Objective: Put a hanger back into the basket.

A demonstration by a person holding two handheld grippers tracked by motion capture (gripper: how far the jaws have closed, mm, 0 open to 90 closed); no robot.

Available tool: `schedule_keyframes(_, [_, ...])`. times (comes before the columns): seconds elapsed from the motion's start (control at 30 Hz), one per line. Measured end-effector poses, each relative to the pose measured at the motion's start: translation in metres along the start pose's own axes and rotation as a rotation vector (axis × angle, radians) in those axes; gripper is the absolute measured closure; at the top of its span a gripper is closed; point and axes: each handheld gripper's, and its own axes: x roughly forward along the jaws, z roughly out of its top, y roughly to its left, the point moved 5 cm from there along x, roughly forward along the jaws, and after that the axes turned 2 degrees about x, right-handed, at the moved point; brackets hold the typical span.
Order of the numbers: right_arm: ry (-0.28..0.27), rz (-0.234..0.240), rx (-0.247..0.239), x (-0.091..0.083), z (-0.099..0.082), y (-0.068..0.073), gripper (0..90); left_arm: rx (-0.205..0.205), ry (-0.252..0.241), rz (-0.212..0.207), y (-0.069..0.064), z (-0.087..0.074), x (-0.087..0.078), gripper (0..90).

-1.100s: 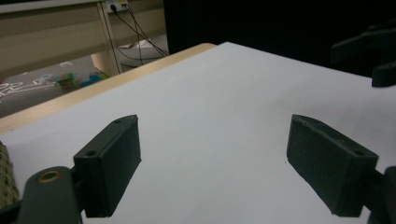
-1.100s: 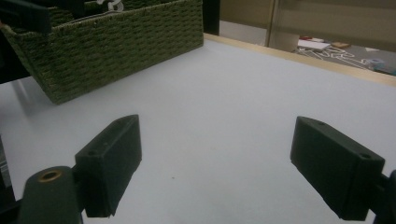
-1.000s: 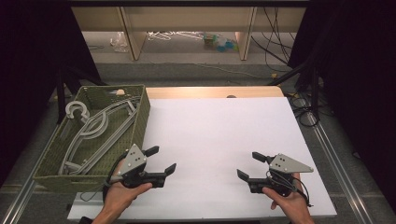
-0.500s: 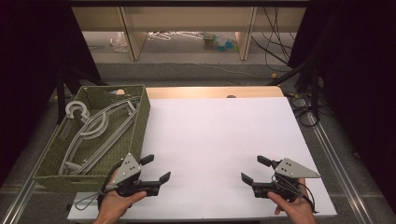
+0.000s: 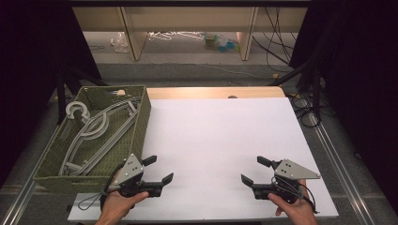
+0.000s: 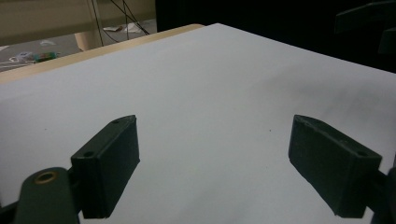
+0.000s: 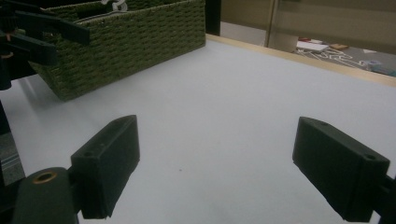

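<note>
Two grippers, jaws apart, empty: left gripper (image 5: 158,170) | right gripper (image 5: 253,169) | green basket (image 5: 141,123) of hangers (image 5: 94,133) | no readable writing

Each hand carries a black claw, the left claw (image 5: 159,169) and the right claw (image 5: 255,170), both topped by a grey three-cornered plate with small dark screw dots. A thin black cable loops from the rear of each. Up close the jaws are blocky matte black pads with small holes, and a brass-coloured ring sits at the lower left corner.
</note>
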Motion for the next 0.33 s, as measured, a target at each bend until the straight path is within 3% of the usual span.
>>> schedule_keyframes(0.33, [-0.01, 0.003, -0.016, 0.0017, 0.0003, 0.0007, 15.8, -0.01, -0.017, 0.008, 0.0018, 0.0017, -0.0013, 16.3])
